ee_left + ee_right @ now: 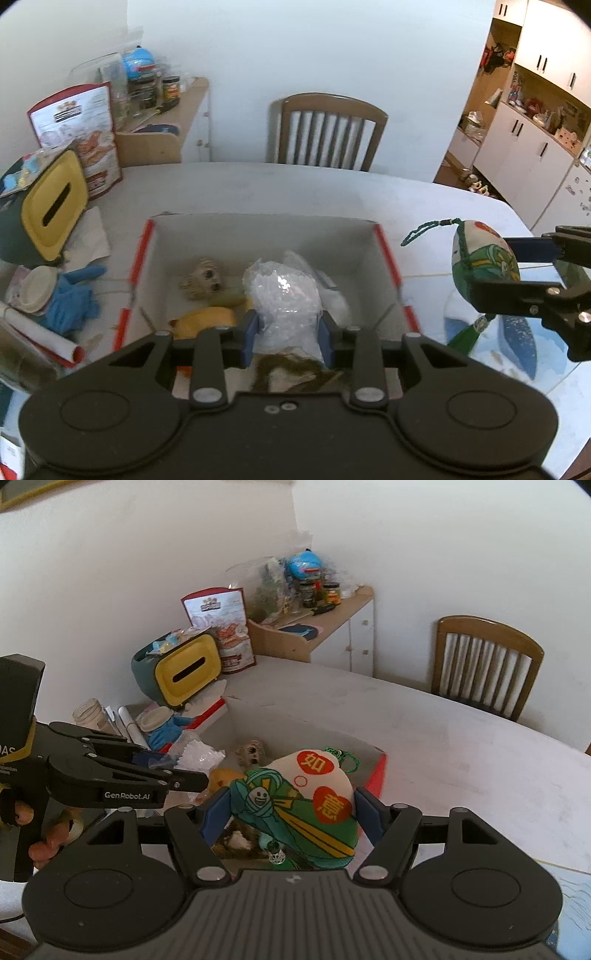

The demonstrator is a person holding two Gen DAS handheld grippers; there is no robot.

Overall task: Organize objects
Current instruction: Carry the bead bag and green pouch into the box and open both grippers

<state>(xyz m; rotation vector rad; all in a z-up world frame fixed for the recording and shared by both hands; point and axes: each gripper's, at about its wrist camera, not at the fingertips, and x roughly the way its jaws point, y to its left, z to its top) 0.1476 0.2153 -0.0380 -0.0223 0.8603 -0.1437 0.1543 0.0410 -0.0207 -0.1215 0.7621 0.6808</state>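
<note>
The left gripper hangs over the near side of the cardboard box, its blue pads pressed against a clear bag of white pellets, so the jaws are closed on that bag. The bag stands up out of the middle of the box. Left of it, inside the box, lie a small brown figurine head and a yellow soft toy.

The right gripper holds a stuffed fabric charm, green and cream with red hearts, clamped between its blue pads. In the left wrist view the charm hovers just beyond the box's right wall, above the table, its green cord loop sticking out toward the box.

On the table's left side sit a yellow-fronted tissue holder, a blue glove and a red snack pouch. A wooden chair stands at the far edge.
</note>
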